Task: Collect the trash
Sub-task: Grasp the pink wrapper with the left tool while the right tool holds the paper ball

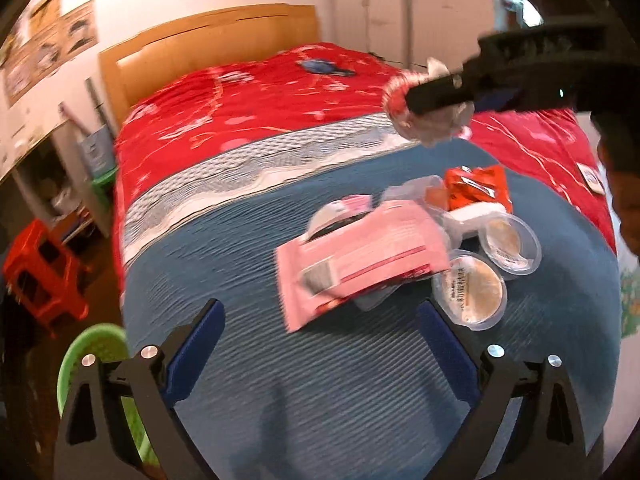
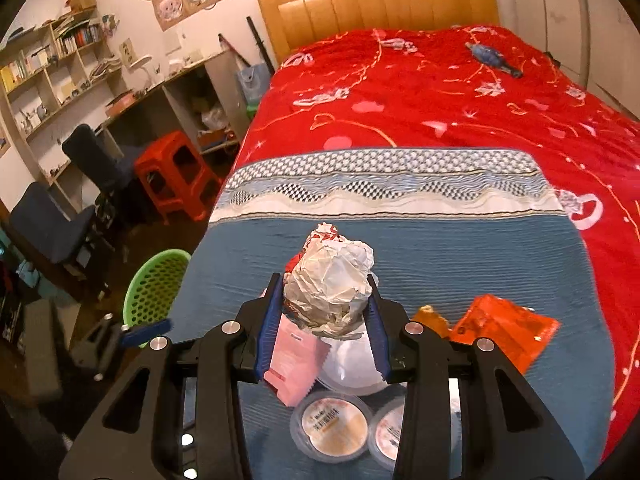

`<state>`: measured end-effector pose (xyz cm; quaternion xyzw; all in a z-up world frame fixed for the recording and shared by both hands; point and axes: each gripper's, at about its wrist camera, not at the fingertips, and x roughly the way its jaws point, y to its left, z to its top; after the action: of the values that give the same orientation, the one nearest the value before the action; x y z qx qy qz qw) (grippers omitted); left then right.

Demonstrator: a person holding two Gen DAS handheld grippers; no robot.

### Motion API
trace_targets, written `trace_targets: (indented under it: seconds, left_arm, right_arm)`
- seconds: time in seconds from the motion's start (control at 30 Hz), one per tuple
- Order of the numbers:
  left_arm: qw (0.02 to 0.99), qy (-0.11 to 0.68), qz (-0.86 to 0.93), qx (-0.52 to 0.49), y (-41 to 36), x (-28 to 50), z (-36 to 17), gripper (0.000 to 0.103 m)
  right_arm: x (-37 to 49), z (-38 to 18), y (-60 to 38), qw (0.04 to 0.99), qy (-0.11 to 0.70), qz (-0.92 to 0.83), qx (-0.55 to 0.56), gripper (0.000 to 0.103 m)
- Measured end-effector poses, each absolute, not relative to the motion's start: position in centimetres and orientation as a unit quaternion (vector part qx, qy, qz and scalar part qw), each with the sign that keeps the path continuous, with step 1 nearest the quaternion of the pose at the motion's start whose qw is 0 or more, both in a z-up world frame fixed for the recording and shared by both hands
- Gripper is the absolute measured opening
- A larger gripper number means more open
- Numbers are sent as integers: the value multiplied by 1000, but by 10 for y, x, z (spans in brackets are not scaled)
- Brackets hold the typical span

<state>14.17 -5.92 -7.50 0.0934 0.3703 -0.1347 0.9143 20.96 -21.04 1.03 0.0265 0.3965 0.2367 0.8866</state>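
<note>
My right gripper (image 2: 326, 300) is shut on a crumpled paper wrapper (image 2: 330, 284) and holds it above the blue bed cover; the gripper (image 1: 424, 98) also shows in the left wrist view with the wrapper (image 1: 428, 124). Below it lie a pink packet (image 1: 360, 256), an orange packet (image 1: 478, 190) and two clear round lidded cups (image 1: 474, 288) (image 1: 508, 242). My left gripper (image 1: 320, 344) is open and empty, just in front of the pink packet. A green mesh basket (image 2: 154, 284) stands on the floor left of the bed.
The bed (image 2: 440, 92) has a red quilt and a wooden headboard. A small blue object (image 2: 494, 58) lies on the quilt. A red plastic stool (image 2: 176, 172), dark chairs (image 2: 56, 224) and a desk with shelves (image 2: 60, 64) stand to the left.
</note>
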Motion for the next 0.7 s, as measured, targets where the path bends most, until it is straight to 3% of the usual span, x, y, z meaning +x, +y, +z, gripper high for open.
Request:
trace_targets:
  seconds: [0.07, 0.2, 0.4, 0.47, 0.7]
  left_arm:
    - [909, 372, -152, 114, -67, 151, -80, 84]
    - [900, 375, -183, 128, -73, 166, -89, 82]
    - [891, 374, -218, 135, -76, 177, -93, 47]
    - [890, 374, -226, 129, -75, 178, -94, 30]
    - [906, 354, -211, 100, -59, 167, -78, 15]
  right_arm:
    - [207, 11, -215, 888, 395, 233, 30, 40]
    - [204, 8, -224, 889, 397, 225, 39, 40]
    - [201, 3, -231, 889, 401, 217, 44, 40]
    - [198, 2, -231, 889, 401, 216, 44, 40]
    - [189, 2, -229, 890, 396, 221, 46, 40]
